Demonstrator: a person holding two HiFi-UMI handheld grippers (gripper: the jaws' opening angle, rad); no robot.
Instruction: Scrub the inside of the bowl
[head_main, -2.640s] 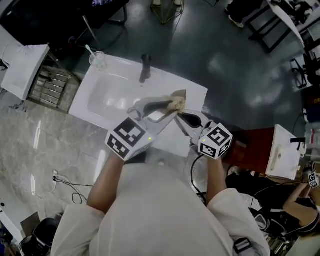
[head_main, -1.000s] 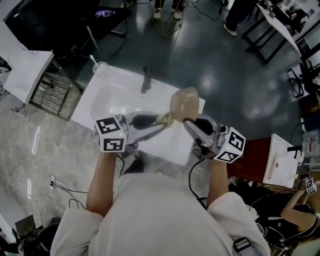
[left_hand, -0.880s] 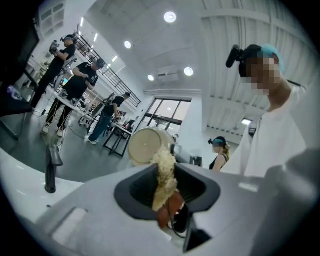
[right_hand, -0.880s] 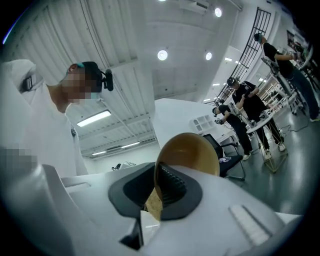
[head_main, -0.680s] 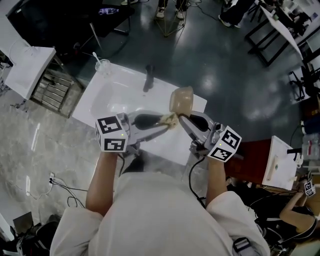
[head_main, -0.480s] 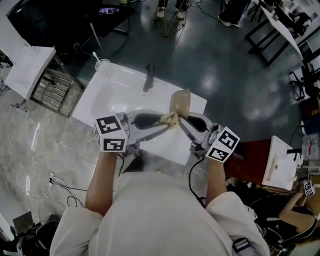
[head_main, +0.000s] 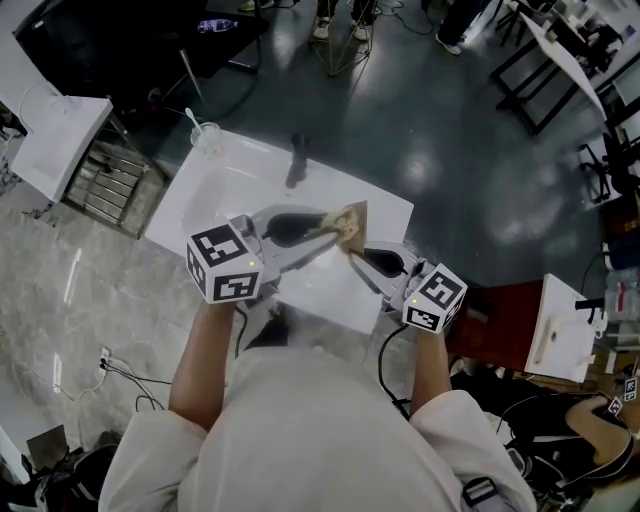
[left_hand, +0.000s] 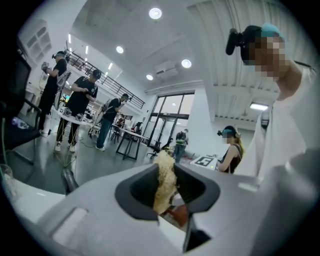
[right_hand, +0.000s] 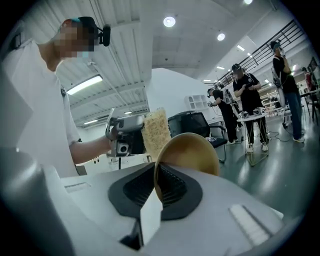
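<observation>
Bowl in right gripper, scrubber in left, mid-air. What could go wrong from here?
1. Right gripper pinches the tan round bowl by its thin rim only, above the white sink; scrubbing pressure may lever it loose.
2. Left gripper: jaws have just tightened on the beige fibrous scrub pad, yet much of it sticks out, so it may bend or slip.

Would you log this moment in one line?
left gripper: just closed further on sponge; right gripper: shut on bowl; sponge at bowl
</observation>
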